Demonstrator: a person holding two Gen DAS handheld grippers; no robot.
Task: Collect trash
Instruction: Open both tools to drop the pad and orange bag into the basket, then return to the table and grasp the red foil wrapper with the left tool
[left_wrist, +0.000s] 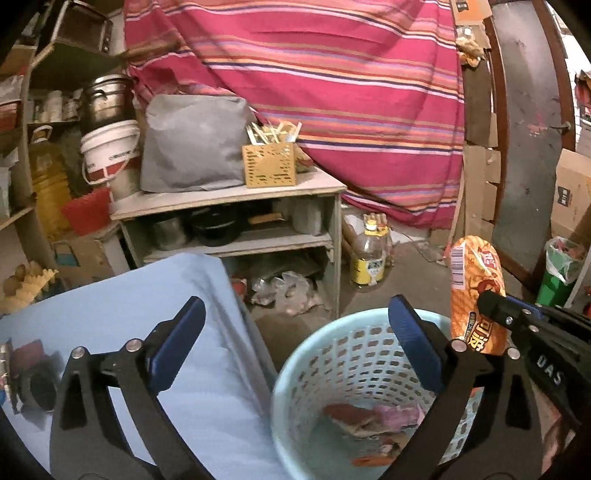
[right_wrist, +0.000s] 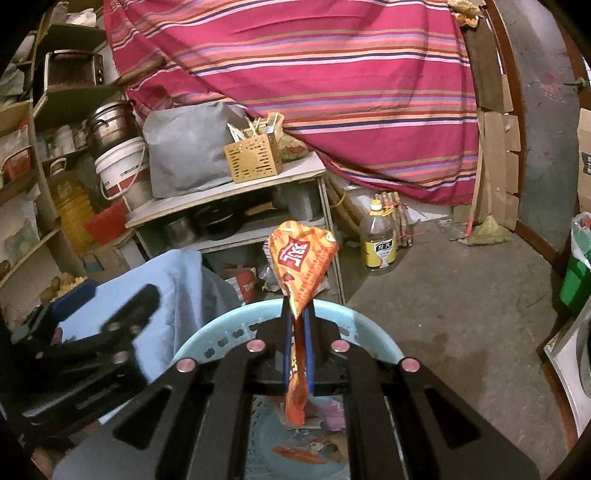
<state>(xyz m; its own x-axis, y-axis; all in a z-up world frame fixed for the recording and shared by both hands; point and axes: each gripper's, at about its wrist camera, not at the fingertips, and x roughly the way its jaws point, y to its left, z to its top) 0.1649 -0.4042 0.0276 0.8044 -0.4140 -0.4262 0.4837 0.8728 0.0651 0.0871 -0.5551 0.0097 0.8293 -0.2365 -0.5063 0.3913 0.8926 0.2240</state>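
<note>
My right gripper (right_wrist: 299, 314) is shut on an orange snack wrapper (right_wrist: 301, 254), which stands up between the pads and hangs down behind them. It hovers over the rim of a light blue perforated basket (right_wrist: 373, 326). In the left wrist view the same wrapper (left_wrist: 474, 280) sits in the right gripper (left_wrist: 487, 301) above the basket (left_wrist: 295, 373). Crumpled wrappers (left_wrist: 369, 417) lie on the basket's bottom. My left gripper (left_wrist: 295, 310) is open over the basket's near-left side, with nothing between its blue pads (left_wrist: 184, 332).
A table under a pale blue cloth (left_wrist: 177, 369) stands left of the basket. Behind are a wooden shelf unit (left_wrist: 236, 192) with pots, an oil bottle (left_wrist: 369, 258) on the concrete floor, a striped cloth (left_wrist: 332, 92), and a green bin (left_wrist: 556, 284) at the right.
</note>
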